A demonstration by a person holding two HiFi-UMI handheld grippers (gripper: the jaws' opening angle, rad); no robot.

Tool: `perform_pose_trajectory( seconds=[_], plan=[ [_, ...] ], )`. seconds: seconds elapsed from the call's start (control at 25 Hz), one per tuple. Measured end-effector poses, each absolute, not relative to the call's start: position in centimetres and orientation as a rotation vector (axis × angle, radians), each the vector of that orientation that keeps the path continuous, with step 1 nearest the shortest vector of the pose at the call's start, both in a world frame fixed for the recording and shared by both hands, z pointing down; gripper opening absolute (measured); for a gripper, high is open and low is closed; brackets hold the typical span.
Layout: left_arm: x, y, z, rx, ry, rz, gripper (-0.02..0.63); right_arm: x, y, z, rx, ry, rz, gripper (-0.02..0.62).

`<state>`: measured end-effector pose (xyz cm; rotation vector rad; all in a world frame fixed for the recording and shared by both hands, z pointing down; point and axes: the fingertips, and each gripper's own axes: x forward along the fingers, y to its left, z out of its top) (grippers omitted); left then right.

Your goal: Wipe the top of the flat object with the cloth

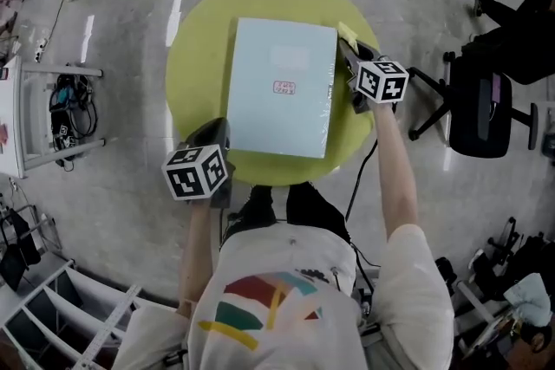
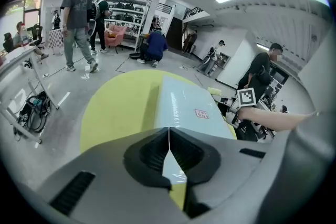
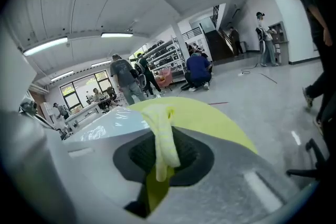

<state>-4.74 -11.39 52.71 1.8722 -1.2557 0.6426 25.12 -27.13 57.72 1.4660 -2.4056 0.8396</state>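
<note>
The right hand-held gripper (image 1: 349, 53) clamped the yellow cloth (image 3: 164, 139) at the 2 o'clock edge of the flat box (image 1: 282, 87). The left hand-held gripper (image 2: 169, 134), closed and empty, sat at 7 o'clock. Wiping looked about to start, with the cloth needing to be lowered onto the top.

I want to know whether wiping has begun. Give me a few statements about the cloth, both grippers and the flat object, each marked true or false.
1. The right gripper is shut on the yellow cloth. True.
2. The left gripper holds a second cloth. False: its jaws are together with nothing between them.
3. The flat object lies on a round yellow-green table. True.
4. The cloth is spread over the middle of the flat object. False: it hangs bunched in the right gripper, beside the object's far right corner in the head view.
5. The flat object is red all over. False: it is pale blue with only a small red label.
</note>
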Motion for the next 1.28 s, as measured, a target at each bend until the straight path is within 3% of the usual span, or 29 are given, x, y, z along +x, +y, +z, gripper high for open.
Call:
perform_pose_trajectory(
  seconds=[0.48, 1.28],
  plan=[
    [-4.1, -10.7, 52.8, 1.891, -1.235, 0.648, 0.015, 24.0, -24.1, 58.0, 1.386, -2.447, 0.911, 0.027],
    [-4.2, -9.4, 50.2, 2.031, -1.177, 0.618, 0.015, 18.6, -2.7, 58.8, 1.223, -2.466, 1.088, 0.028]
  ],
)
